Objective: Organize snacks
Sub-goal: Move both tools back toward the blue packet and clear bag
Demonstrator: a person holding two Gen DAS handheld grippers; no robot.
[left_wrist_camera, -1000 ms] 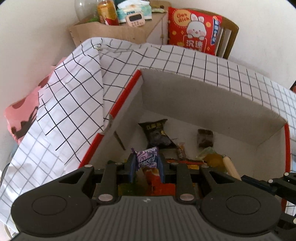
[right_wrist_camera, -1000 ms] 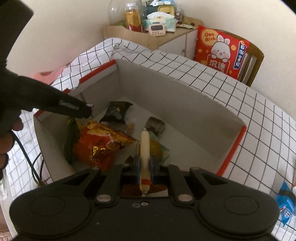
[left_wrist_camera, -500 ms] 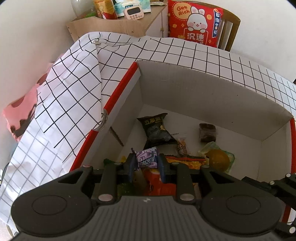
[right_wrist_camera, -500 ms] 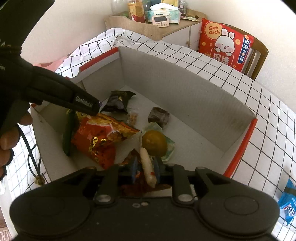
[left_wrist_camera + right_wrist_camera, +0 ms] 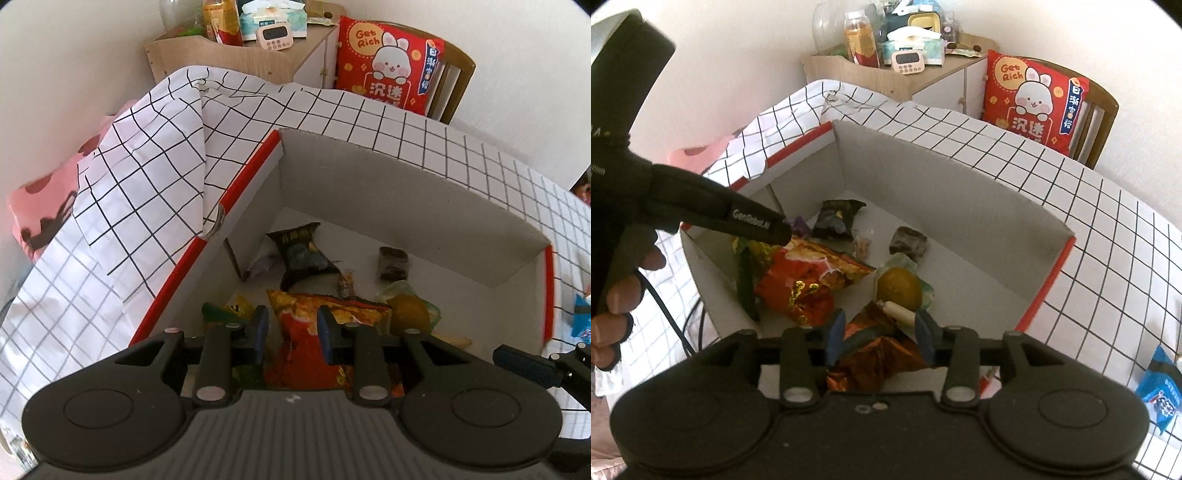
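Note:
An open cardboard box [image 5: 406, 206] with red edges holds several snacks: a black packet [image 5: 301, 253], a red-orange chip bag [image 5: 812, 280], a brown block [image 5: 908, 242] and a round yellow pastry [image 5: 899, 288]. My left gripper [image 5: 291, 317] hangs open over the chip bag with nothing between its fingers. A small purple packet [image 5: 798, 223] lies in the box's left corner, by that gripper's tip. My right gripper [image 5: 880, 325] is opening above the box's near side. A pale sausage stick [image 5: 899, 313] lies loose just beyond it, free of the pads.
A blue packet [image 5: 1160, 395] lies on the checked tablecloth [image 5: 1089, 229] right of the box. Behind the table stand a wooden cabinet [image 5: 886, 79] with bottles, tissues and a timer, and a chair with a red rabbit cushion [image 5: 1034, 99]. A hand [image 5: 624, 295] holds the left gripper.
The left gripper let go of the purple packet, which dropped into the box corner. The right gripper opened and the sausage stick fell beside the pastry. Both grippers rose a little.

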